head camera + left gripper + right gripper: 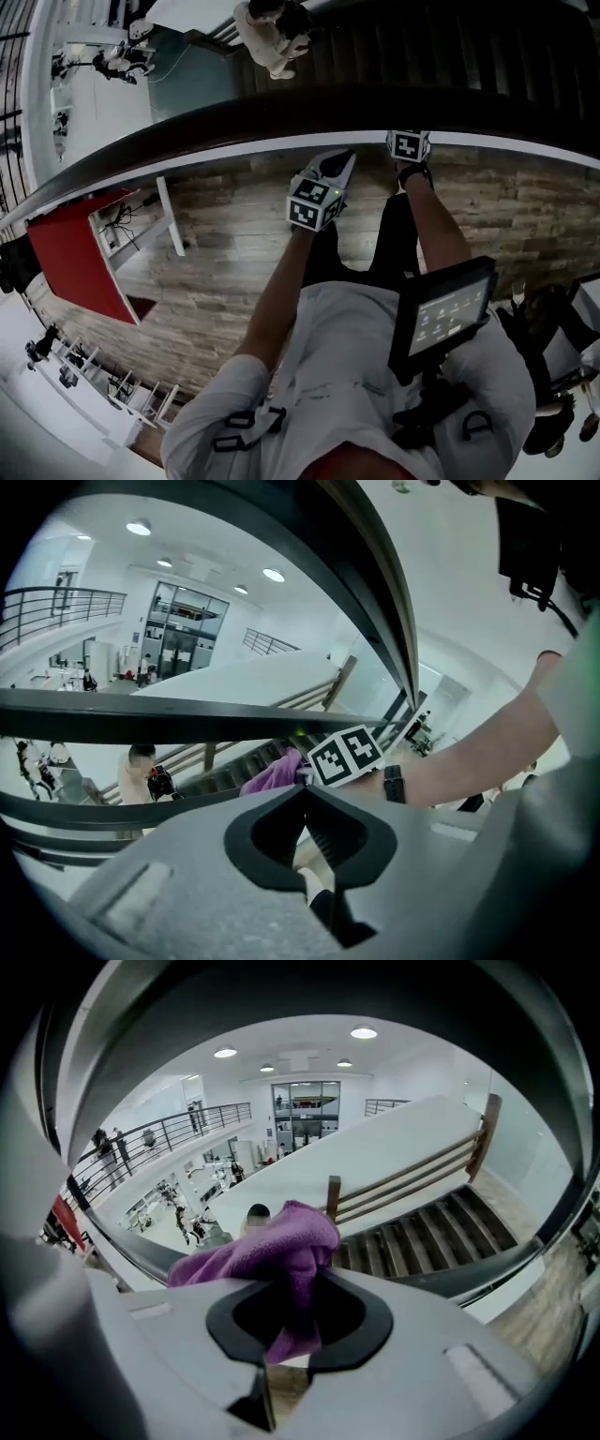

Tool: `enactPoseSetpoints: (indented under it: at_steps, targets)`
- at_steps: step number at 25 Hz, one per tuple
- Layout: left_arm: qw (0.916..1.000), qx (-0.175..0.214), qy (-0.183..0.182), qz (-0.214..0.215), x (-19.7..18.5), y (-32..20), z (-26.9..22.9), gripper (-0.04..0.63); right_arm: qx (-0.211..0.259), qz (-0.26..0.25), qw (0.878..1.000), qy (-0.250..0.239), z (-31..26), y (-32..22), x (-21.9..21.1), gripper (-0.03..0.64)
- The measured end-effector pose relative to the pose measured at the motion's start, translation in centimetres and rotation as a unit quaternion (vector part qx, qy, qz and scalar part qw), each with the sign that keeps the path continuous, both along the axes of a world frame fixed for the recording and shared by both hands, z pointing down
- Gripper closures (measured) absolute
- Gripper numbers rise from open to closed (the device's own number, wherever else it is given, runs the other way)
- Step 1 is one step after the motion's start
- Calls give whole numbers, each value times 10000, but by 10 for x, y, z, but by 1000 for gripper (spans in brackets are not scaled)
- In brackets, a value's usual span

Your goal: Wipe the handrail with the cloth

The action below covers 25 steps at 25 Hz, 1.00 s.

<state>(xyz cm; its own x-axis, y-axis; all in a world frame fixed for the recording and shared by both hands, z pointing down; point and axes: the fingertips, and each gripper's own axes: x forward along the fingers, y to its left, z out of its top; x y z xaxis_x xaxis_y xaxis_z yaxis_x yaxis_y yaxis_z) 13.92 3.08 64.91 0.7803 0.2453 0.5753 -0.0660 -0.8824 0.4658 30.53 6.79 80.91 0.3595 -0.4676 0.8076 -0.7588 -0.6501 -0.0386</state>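
The dark handrail [281, 117] curves across the head view above a white edge. My right gripper [409, 141] is at the rail, its marker cube on top, and it is shut on a purple cloth [272, 1251] that bunches over the jaws in the right gripper view. The rail [469, 1277] passes just beyond that cloth. My left gripper [342, 159] hovers just short of the rail, left of the right one. Its jaws [302, 789] are shut with nothing between them. The left gripper view shows the cloth [270, 774] beside the right gripper's cube [345, 755], under the rail [187, 726].
Beyond the rail a staircase [450, 56] descends, and a person [272, 33] stands on it. Wooden flooring [234, 244] lies under my feet. A red panel [75, 262] and a white frame [169, 220] stand at left. A tablet [441, 314] hangs at my chest.
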Motion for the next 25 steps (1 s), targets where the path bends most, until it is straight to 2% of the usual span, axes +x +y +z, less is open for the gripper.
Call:
enactPoseSetpoints:
  at_steps: [5, 9, 15, 22, 25]
  targets:
    - [9976, 8, -16, 699, 45, 62, 0, 595, 105, 420, 9989, 167, -13, 60, 52, 568]
    - [9947, -9, -12, 1024, 80, 110, 4, 595, 129, 697, 9972, 234, -14, 115, 101, 568]
    - [9932, -52, -24, 1166, 126, 169, 12, 595, 50, 923, 9951, 350, -3, 198, 165, 568]
    - [9926, -144, 88, 1205, 184, 235, 15, 595, 109, 1120, 9930, 350, -1, 269, 225, 568]
    - [9923, -170, 159, 1219, 202, 254, 13, 595, -99, 1264, 9909, 457, -5, 297, 249, 567]
